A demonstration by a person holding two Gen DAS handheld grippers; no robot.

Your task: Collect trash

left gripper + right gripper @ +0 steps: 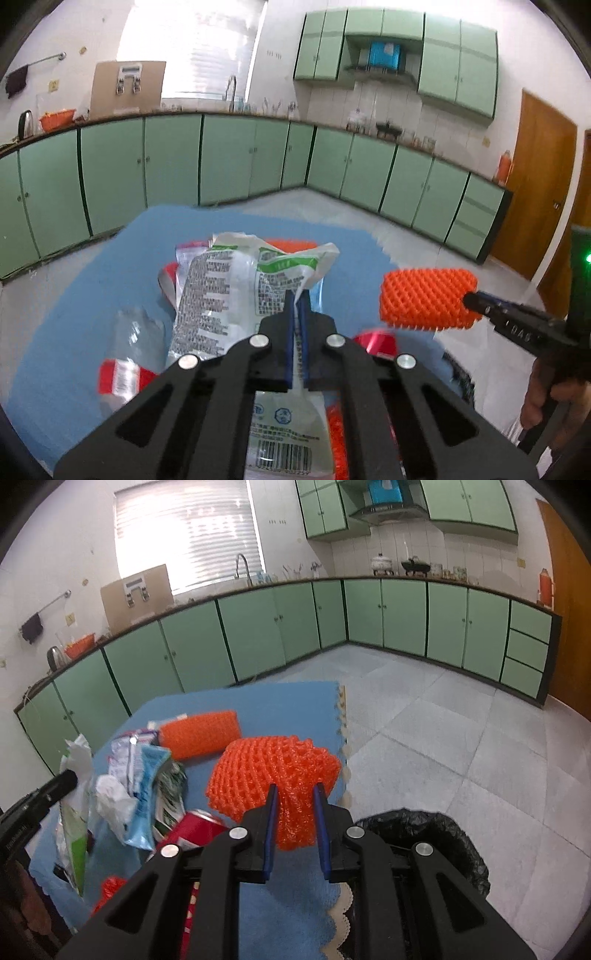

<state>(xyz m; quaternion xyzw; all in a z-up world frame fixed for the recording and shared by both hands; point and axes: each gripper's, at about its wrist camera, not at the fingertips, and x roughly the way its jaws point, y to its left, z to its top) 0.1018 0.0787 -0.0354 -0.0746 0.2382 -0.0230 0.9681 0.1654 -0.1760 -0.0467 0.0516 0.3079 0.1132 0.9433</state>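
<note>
My left gripper is shut on a white plastic wrapper with green print, held above the blue mat. My right gripper is shut on an orange foam net; in the left wrist view this net hangs at the right. On the mat lie a second orange foam net, a red can, a clear bottle with a red label and crumpled wrappers. A bin with a black liner stands just right of the mat, below my right gripper.
Green cabinets run along the far walls under a counter with a sink. Grey tiled floor spreads to the right. A wooden door stands at the far right.
</note>
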